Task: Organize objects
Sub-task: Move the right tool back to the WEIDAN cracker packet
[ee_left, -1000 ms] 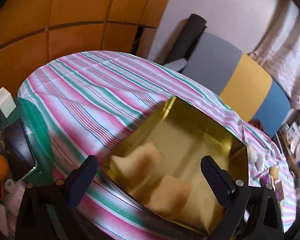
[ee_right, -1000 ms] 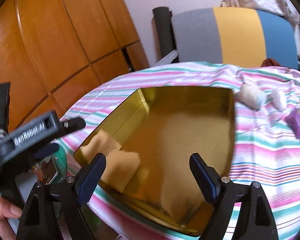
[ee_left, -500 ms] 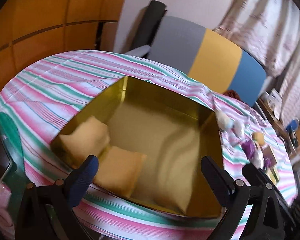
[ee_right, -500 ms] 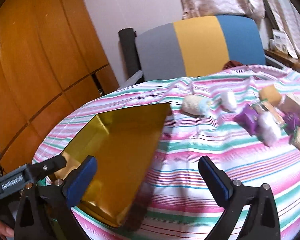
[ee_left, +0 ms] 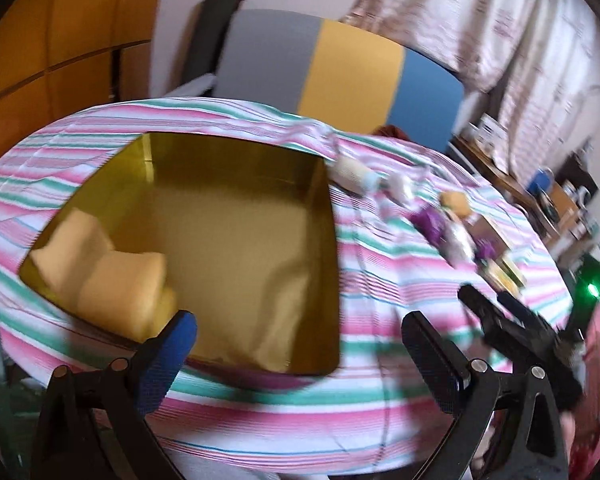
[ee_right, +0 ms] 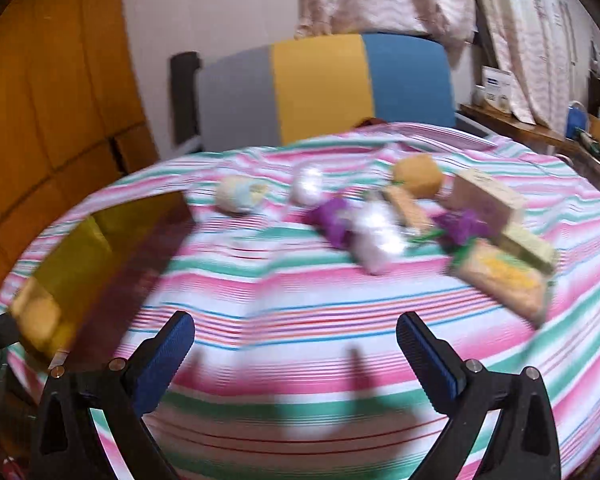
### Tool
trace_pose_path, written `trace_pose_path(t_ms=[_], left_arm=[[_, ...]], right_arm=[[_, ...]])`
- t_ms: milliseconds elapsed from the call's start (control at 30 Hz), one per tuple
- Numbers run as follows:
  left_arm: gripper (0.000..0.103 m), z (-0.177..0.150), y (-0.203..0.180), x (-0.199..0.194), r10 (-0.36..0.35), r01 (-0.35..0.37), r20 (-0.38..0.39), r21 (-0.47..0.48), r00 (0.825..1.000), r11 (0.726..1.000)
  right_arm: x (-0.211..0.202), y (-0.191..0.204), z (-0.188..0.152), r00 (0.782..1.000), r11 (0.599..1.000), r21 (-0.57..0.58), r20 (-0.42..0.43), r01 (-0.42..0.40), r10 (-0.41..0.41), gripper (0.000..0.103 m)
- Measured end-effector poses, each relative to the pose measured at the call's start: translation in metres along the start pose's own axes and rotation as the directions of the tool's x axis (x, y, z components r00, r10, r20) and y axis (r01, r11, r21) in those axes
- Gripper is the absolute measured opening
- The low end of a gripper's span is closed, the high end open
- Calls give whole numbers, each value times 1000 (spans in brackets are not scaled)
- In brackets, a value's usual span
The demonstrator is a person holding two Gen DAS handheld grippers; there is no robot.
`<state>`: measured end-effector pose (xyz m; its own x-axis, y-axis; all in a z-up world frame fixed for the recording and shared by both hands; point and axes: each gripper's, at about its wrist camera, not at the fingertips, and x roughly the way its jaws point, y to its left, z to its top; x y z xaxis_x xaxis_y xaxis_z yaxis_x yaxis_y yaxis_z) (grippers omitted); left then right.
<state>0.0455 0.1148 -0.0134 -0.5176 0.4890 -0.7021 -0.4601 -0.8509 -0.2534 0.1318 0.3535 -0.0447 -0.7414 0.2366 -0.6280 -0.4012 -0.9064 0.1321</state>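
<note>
With both jaws wide open and empty, the right gripper best approaches the loose wrapped snack packets at its 12 o'clock, carrying one left to the shiny gold square tin on the pink-striped surface.

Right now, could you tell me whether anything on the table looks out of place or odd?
Nothing looks damaged or spilled. The gold tin holds only two yellow packets in one corner, while the other small items lie in a loose jumble on the striped cloth beside it, not yet sorted.
</note>
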Motion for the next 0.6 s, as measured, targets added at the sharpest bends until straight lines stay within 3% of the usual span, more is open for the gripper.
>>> trace_pose_path(t_ms=[233, 300, 433, 600], left_arm=[[103, -16, -28, 3, -73, 76, -57, 43, 996, 996], [103, -20, -35, 4, -75, 80, -68, 63, 995, 995], [103, -27, -44, 6, -86, 94, -88, 86, 992, 992], [103, -33, -50, 8, -91, 103, -109, 107, 990, 989]], right_arm=[[18, -92, 37, 991, 991, 21, -44, 131, -130, 88], [27, -106, 45, 986, 989, -26, -80, 144, -145, 83], [47, -121, 52, 975, 978, -146, -147, 148, -170, 83], [67, -138, 45, 953, 967, -217, -240, 135, -187, 82]])
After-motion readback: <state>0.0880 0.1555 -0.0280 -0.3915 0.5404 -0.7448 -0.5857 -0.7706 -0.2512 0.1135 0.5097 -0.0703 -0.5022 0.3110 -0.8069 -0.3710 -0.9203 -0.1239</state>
